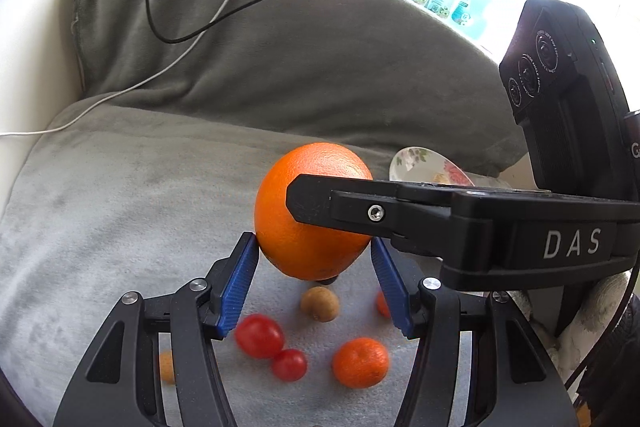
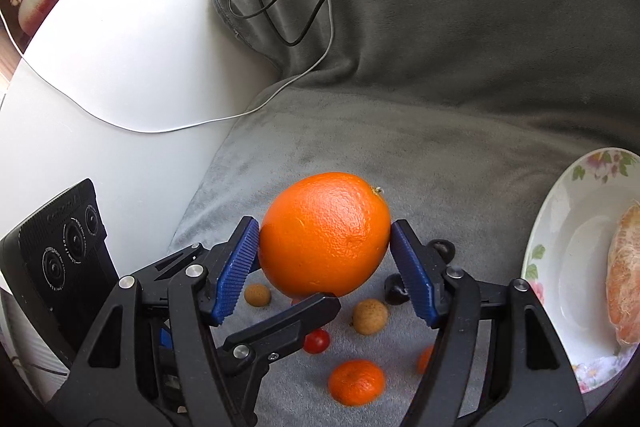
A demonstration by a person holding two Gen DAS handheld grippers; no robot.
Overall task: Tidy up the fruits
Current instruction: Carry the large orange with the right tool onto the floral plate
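Gripping one large orange (image 2: 324, 233) with both tongs, left (image 1: 314, 259) and right (image 2: 324, 255), probably crosswise for steadiness, heading toward the floral plate (image 2: 560, 247) at the sofa cushion's (image 2: 440, 155) right edge.

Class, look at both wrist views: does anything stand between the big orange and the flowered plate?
Nothing visible does. The orange is held above the grey cushion by both grippers; the plate lies to its right, with only bare cushion between.
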